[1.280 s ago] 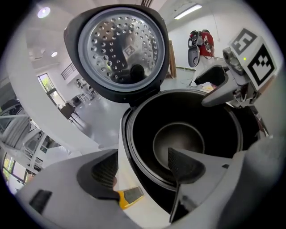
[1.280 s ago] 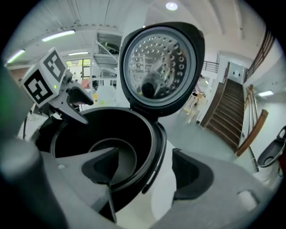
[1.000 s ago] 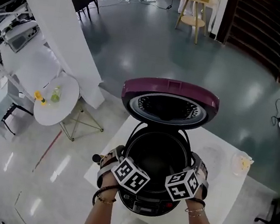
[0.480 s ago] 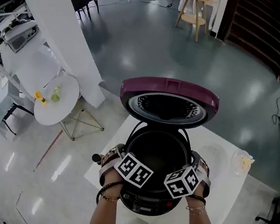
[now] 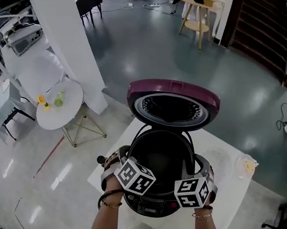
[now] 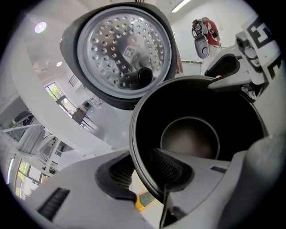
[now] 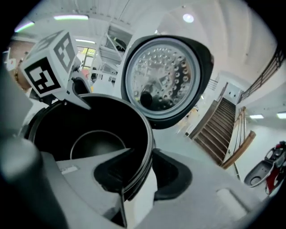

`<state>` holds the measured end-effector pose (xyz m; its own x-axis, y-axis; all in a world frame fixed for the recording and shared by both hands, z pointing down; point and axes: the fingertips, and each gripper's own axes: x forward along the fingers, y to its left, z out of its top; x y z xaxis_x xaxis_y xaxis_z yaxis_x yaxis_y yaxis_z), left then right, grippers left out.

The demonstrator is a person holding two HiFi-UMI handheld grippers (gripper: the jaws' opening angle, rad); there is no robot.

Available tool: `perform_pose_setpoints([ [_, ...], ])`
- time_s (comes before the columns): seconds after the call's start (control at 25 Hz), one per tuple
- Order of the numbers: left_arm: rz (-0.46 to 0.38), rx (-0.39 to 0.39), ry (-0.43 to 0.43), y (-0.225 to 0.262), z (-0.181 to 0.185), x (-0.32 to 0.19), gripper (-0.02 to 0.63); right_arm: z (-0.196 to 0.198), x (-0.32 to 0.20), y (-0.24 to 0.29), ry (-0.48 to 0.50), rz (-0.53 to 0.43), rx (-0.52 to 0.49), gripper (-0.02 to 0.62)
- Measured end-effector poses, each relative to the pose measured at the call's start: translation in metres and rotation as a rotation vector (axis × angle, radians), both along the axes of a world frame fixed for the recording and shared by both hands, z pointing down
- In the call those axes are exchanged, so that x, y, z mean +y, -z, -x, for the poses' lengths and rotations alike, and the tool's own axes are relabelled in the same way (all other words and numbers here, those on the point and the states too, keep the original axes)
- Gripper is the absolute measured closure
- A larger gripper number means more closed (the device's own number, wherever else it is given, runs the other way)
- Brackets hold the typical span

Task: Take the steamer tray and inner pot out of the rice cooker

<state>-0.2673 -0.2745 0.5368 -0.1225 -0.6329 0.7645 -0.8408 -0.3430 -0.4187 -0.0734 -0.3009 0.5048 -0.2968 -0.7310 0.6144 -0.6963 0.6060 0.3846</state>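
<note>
With left tool and right tool just closed onto opposite rims of the black metal inner pot, raise both evenly, keeping it level.

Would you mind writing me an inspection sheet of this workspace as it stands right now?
Surface: white table, carrying the cooker.
Job's things: rice cooker, its purple lid standing open; the black inner pot looks empty; no steamer tray made out.
Clutter: a small pale item with yellow near the table's right edge.
Grippers: the left gripper and right gripper have just been closing their jaws; each clamps the pot's rim, on opposite sides.
Cables: one loose cable on the floor at right.
Surroundings: white pillar, round side table with bottles, wooden stairs.
</note>
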Motion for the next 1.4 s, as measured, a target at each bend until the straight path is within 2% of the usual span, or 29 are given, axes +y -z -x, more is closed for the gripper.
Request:
perform_pose_setpoints([
  [0.12, -0.077, 0.087, 0.027, 0.024, -0.003, 0.005, 0.499, -0.004, 0.005, 0.023, -0.043, -0.062, -0.097, 0.500],
  [0.24, -0.168, 0.209, 0.058, 0.054, -0.007, 0.011, 0.534, -0.007, 0.011, 0.043, -0.057, -0.115, -0.122, 0.508],
  [0.44, -0.306, 0.272, 0.062, 0.099, -0.008, 0.023, 0.562, -0.009, 0.026, 0.076, -0.078, -0.153, -0.243, 0.518],
  [0.64, -0.458, 0.368, 0.012, 0.148, -0.023, 0.044, 0.584, -0.027, 0.050, 0.110, -0.118, -0.218, -0.323, 0.528],
  [0.88, -0.618, 0.403, -0.077, 0.188, -0.046, 0.063, 0.597, -0.054, 0.082, 0.140, -0.174, -0.288, -0.393, 0.538],
  [1.08, -0.667, 0.484, -0.154, 0.202, -0.076, 0.083, 0.597, -0.083, 0.114, 0.153, -0.227, -0.344, -0.387, 0.538],
  [1.24, -0.755, 0.503, -0.271, 0.222, -0.104, 0.104, 0.591, -0.107, 0.142, 0.154, -0.282, -0.378, -0.387, 0.535],
  [1.4, -0.789, 0.500, -0.387, 0.244, -0.138, 0.125, 0.583, -0.136, 0.167, 0.155, -0.352, -0.393, -0.414, 0.532],
])
